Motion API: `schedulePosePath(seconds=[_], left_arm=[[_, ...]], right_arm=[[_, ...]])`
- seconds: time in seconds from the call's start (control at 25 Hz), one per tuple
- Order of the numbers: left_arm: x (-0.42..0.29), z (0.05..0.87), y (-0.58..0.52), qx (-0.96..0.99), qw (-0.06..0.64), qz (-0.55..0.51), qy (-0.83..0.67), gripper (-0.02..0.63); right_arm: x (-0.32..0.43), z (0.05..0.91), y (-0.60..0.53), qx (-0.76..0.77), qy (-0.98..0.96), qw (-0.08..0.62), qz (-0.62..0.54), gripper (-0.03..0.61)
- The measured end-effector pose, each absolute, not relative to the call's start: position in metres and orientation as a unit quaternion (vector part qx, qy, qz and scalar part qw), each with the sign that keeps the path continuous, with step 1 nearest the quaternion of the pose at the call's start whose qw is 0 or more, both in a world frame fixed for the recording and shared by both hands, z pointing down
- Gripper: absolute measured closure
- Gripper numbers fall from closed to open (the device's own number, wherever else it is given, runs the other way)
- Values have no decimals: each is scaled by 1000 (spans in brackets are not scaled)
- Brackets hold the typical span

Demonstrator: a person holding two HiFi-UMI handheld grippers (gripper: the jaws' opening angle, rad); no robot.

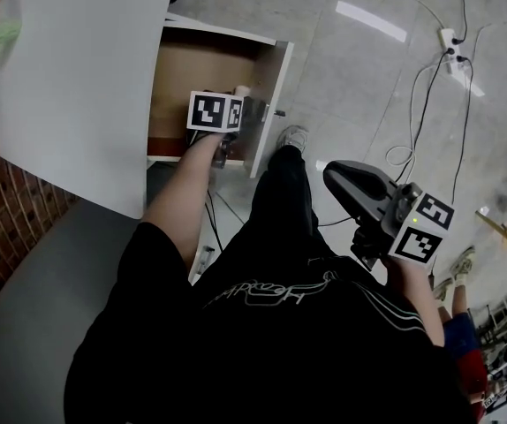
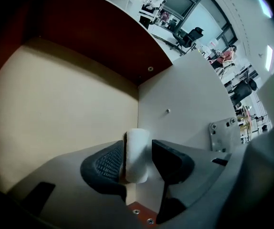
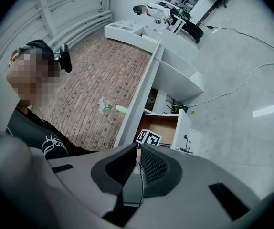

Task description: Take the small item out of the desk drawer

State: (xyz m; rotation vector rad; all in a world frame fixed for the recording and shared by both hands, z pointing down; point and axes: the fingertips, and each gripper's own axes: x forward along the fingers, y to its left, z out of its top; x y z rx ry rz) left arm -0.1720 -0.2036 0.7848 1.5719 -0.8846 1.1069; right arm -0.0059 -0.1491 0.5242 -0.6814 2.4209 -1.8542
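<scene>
Left gripper (image 2: pixel 138 149): the two dark, ridged rubber fingers (image 2: pixel 108 163) are spread wide apart. One small white cylinder (image 2: pixel 137 156), matt and slightly rough, is seen upright between them. It is leant against the left pad and a gap is left to the other pad, so it is not clamped. The cylinder is found inside the open drawer (image 2: pixel 56 109), close to the corner where the pale beige floor is met by the white front panel. One screw head and one metal bracket (image 2: pixel 225 135) are noted on that panel. The side wall is dark red-brown.

Right gripper (image 3: pixel 138 151): the fingers are closed together, tip to tip, and nothing is held.

Head view: the bare left forearm (image 1: pixel 181 193) is stretched forward and down into the drawer, which is pulled out from under the white table (image 1: pixel 77 78). The right gripper is held low at the person's right side, well apart from the drawer, over the grey tiled floor (image 1: pixel 351 69). Two marker cubes (image 1: pixel 215 111) are counted, one per gripper.
</scene>
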Motion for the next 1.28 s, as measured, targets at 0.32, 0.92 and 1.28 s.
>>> schedulePosePath(seconds=[0.32, 0.92, 1.28], left_arm=[[-174, 796, -199, 646, 481, 475, -355, 461], [-168, 785, -204, 666, 465, 460, -359, 476], [-165, 737, -214, 687, 429, 440, -387, 477]], right_arm=[[-8, 530, -147, -219, 769, 11, -601, 522], [-6, 535, -145, -228, 771, 6, -595, 522], [-4, 523, -154, -235, 792, -5, -563, 523]])
